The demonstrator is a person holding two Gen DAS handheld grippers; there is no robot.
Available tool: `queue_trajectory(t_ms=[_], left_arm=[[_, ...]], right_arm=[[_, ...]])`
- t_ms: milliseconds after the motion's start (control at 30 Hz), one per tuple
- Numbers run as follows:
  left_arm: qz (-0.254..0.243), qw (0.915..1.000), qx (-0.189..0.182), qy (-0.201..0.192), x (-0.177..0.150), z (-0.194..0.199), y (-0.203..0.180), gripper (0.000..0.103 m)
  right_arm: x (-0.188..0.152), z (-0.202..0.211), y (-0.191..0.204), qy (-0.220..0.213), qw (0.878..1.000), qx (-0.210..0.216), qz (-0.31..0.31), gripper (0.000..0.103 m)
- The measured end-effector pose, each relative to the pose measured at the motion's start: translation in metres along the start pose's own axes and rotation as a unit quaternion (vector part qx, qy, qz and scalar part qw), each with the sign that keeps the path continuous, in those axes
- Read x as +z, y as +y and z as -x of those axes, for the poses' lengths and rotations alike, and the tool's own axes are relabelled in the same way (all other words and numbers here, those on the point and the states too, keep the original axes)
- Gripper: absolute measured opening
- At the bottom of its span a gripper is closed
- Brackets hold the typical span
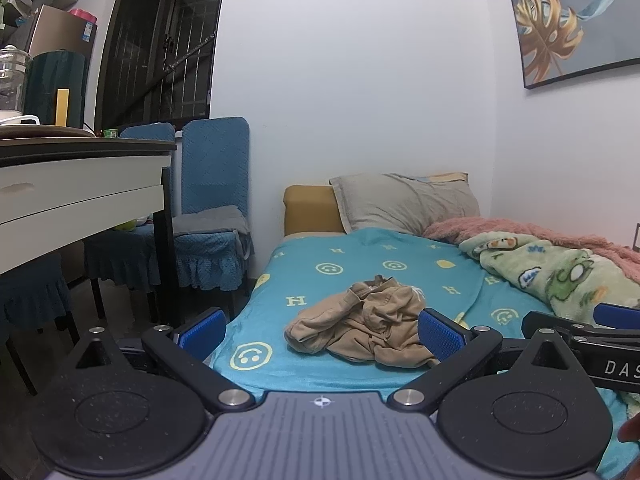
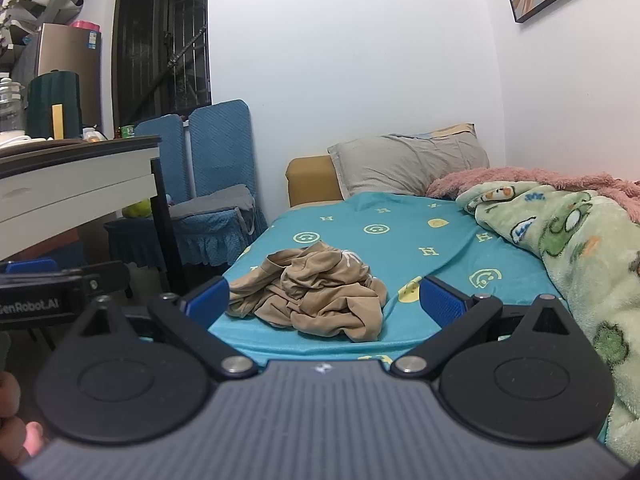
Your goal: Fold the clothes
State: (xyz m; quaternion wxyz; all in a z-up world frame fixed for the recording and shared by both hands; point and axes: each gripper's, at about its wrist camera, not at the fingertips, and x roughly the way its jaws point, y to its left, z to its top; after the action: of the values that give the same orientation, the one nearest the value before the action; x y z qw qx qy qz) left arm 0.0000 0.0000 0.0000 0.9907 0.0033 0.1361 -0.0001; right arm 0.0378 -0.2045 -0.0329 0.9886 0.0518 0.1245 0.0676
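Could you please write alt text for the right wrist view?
A crumpled tan garment lies on a teal bedsheet, just beyond the open right hand-held gripper. A grey pillow sits behind, a green blanket to the right.

We see one tan garment (image 1: 362, 330) lying crumpled in a loose heap on the bed's (image 1: 352, 376) teal sheet, near the foot edge. Its folds bunch up unevenly, and a bit of white shows near its far side.

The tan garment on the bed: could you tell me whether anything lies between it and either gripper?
Nothing visible does. The tan garment lies crumpled on bare teal sheet, ahead of the open left gripper and right gripper.
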Motion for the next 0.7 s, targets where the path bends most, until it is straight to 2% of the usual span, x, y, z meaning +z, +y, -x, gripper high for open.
queue_trajectory(t_ms=[233, 700], left_arm=[[0.014, 0.9999, -0.003, -0.002, 0.000, 0.003, 0.007, 0.103], [0.000, 0.9999, -0.005, 0.009, 0.000, -0.007, -0.001, 0.103]], right_arm=[[0.001, -0.001, 0.002, -0.003, 1.000, 0.000, -0.002, 0.103], [-0.001, -0.002, 0.000, 0.006, 1.000, 0.001, -0.003, 0.103]])
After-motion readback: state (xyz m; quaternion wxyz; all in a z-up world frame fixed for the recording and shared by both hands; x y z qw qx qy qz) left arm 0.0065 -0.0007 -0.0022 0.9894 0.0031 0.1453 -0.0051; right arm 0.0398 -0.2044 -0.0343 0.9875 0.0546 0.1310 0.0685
